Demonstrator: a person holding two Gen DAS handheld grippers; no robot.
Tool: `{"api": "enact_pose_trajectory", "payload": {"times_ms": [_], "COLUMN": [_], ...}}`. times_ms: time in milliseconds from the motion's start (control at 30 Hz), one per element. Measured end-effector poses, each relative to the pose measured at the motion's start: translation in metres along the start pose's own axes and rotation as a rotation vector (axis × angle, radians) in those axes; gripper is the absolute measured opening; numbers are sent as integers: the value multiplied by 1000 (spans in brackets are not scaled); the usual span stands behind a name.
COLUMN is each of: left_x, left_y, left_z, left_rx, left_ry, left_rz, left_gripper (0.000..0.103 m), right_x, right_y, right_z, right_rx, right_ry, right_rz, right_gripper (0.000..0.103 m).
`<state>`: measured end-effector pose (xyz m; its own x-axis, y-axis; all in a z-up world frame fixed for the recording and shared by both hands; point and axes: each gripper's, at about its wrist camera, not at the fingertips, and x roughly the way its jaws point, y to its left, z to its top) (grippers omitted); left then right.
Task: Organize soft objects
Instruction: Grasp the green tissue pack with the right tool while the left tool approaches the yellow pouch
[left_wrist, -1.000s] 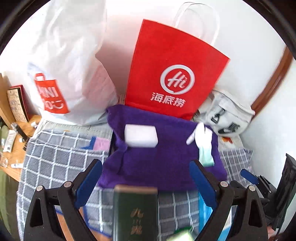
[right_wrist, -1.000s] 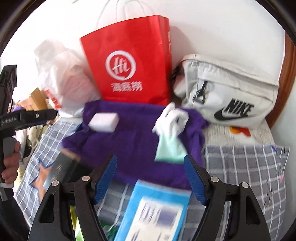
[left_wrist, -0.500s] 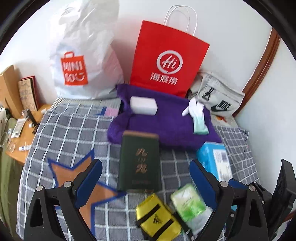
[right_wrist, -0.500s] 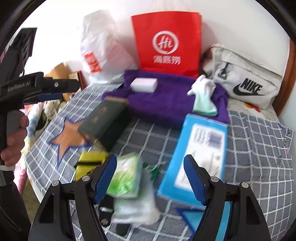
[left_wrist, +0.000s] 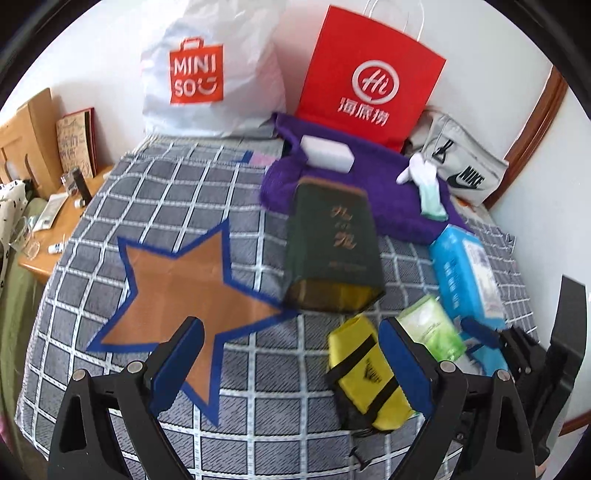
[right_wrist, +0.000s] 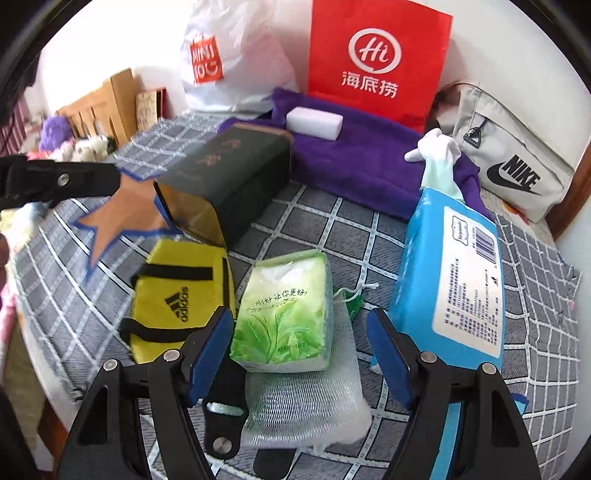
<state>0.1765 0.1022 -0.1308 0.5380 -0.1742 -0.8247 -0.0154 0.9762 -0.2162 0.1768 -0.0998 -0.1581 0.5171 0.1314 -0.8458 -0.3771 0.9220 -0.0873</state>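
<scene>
A green tissue pack lies on white mesh foam on the checked bedspread. My right gripper is open, and the pack's near end shows between its blue pads, with a gap on the right side. Beside the pack lie a yellow Adidas pouch and a blue wipes pack. Farther back a purple towel carries a white block and a white-and-mint sock. My left gripper is open and empty over the bedspread, with the yellow pouch by its right finger.
A dark green box lies in front of the towel. A red paper bag, a white Miniso bag and a grey Nike bag stand against the wall. A cluttered wooden bedside table is at the left. An orange star marks the bedspread.
Both grippers have drawn back from the purple towel and sunk toward the bed's front. The box, yellow pouch, tissue pack and wipes have come into view. Both stayed open.
</scene>
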Motion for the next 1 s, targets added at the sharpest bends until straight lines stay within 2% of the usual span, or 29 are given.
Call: {"api": "enact_pose_trajectory", "payload": {"times_ms": [233,267,300,333,500,767,1000], "left_x": [9,9,8,8,9,24,40], "left_y": [9,10,10,11,10,-7,-30], "left_z": [-11,-12,-14,-14,-21,-35,-44], "left_rx": [-17,-20,-22,-23,-29,-15,8], "left_ry": [31,34,38,39,45,90,113], "left_rz": [-30,-37,-44,-46,-45,-53,-60], "left_gripper": [95,95,95,95,95,95,94], "right_x": [12,12,11,10,-6,-47,-71], "right_y": [6,4,0,-4,-22,-38,-56], "right_z": [-4,-4,-4,-4,-7,-21,-55], "right_rx": [-25,-16,5,30,126,155,165], "right_ry": [19,13,12,10,-37,-124,-141], "right_rz": [-28,-22,-2,13,84,104,107], "right_gripper": [71,58,51,50,50,50,50]}}
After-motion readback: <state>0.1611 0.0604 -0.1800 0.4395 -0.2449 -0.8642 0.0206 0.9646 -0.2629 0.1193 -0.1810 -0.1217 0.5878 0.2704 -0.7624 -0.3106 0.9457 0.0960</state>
